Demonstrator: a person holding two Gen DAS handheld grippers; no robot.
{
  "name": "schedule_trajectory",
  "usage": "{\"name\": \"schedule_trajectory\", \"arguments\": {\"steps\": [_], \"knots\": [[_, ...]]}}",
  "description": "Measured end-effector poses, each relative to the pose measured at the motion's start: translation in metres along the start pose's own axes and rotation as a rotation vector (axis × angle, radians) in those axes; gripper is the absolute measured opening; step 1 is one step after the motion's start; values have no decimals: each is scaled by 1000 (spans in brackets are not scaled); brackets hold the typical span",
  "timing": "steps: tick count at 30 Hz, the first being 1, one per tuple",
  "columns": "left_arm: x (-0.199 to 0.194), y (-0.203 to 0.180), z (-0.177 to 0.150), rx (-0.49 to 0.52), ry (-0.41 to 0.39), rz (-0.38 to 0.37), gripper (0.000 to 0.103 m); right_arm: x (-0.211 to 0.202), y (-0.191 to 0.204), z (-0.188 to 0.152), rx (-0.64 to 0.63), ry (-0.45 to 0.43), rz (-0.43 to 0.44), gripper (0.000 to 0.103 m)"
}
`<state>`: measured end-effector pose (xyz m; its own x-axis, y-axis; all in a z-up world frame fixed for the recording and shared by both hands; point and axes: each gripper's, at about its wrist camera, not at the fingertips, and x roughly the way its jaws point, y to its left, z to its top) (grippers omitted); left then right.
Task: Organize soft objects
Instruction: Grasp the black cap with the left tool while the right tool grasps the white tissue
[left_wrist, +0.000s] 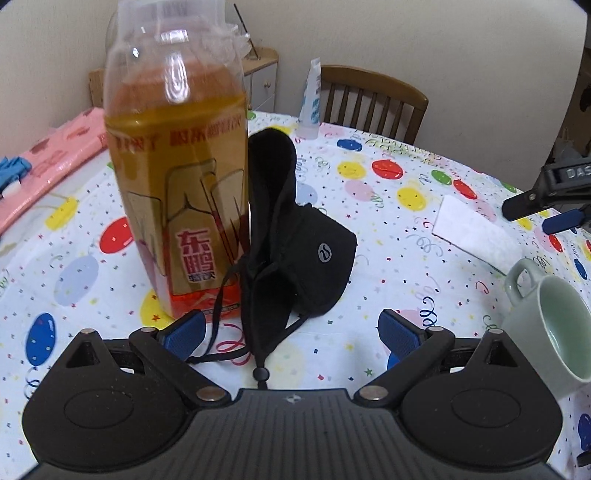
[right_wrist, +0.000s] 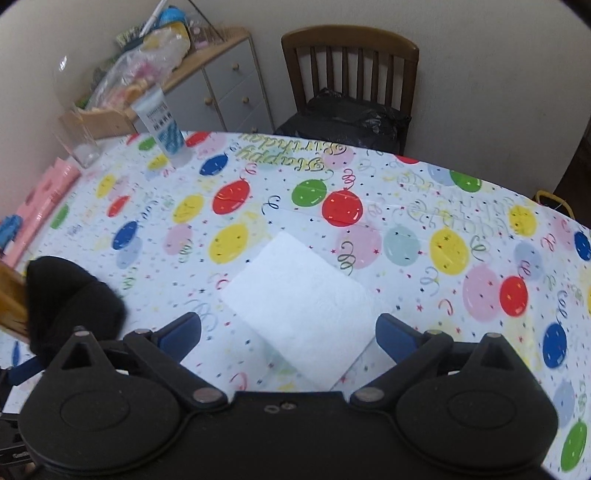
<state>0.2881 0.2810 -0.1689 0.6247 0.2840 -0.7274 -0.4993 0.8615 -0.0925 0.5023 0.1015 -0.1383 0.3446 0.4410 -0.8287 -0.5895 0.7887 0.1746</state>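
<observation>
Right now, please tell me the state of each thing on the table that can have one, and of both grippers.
Clear plastic bottle of amber drink: upright, partly full.
Black fabric cap: crumpled, leaning against the bottle.
White paper napkin: lying flat.
Pale green ceramic mug: looks empty.
White and blue tube: upright.
Left gripper: open, holds nothing.
Right gripper: open, holds nothing.

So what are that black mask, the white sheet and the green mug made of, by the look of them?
Mask: soft matte knit or fleece fabric, judging by its limp folds and fuzzy edge, with thin cords. Sheet: probably paper towel, white with a faint embossed texture, lying flat. Mug: likely glazed ceramic, pale green, thick-walled with a smooth sheen.
</observation>
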Motion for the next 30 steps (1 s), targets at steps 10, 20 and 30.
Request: {"name": "schedule_trajectory", "arguments": {"steps": [10, 20, 30], "knots": [[16, 0, 4, -69, 33, -29, 98, 50, 6, 10, -109, 66, -16, 101], [18, -5, 9, -118, 50, -50, 69, 69, -1, 15, -100, 81, -28, 98], [23, -13, 13, -121, 61, -76, 30, 70, 7, 11, -155, 71, -65, 80]]}}
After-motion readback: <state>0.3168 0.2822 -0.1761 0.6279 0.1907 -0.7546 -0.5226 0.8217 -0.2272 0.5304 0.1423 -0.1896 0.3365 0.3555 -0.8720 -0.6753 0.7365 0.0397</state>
